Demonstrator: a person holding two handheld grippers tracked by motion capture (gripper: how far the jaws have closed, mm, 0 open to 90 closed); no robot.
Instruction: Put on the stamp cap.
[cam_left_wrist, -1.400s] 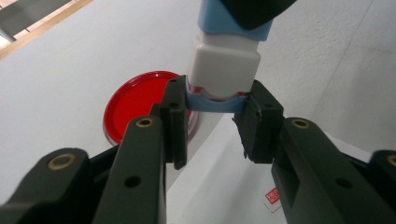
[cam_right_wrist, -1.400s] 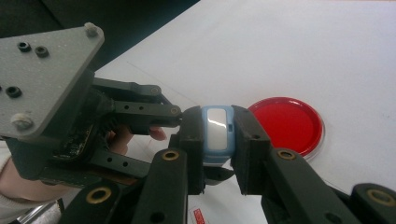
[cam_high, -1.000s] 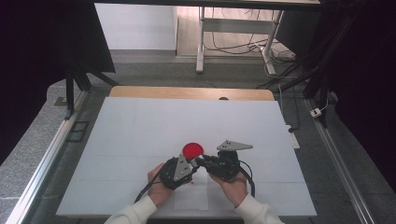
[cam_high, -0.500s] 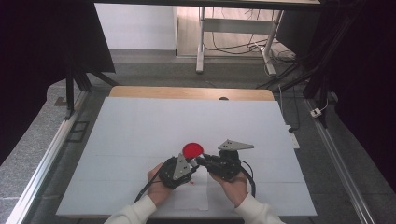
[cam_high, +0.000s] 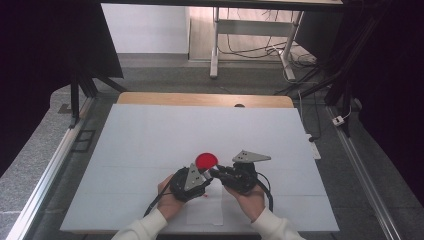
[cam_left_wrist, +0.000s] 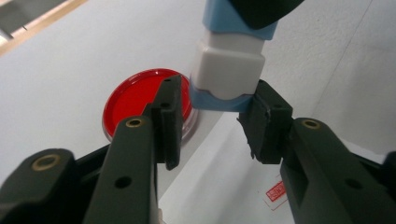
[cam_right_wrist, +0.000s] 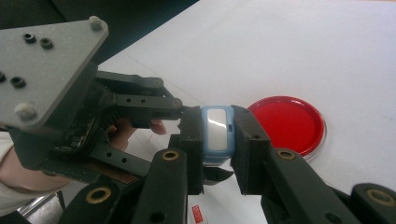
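A small blue-and-white block (cam_right_wrist: 215, 133) hangs just above the table, with my right gripper (cam_right_wrist: 217, 119) shut on its sides. My left gripper (cam_left_wrist: 215, 121) faces it from the other side. Its jaws have just been opening, and the block's lower end (cam_left_wrist: 229, 70) stands between the pads with a small gap on the left side. A round red dish (cam_high: 206, 160) lies flat on the white sheet just beyond both grippers (cam_high: 210, 174). The dish also lies behind the left pad (cam_left_wrist: 140, 95) and to the right of the right gripper's jaws (cam_right_wrist: 287, 122).
A white sheet (cam_high: 150, 135) covers the table, and a wooden strip (cam_high: 200, 98) shows along its far edge. A small paper (cam_high: 207, 212) with a red label lies at the front under the hands. Metal rails (cam_high: 50, 170) run along both sides.
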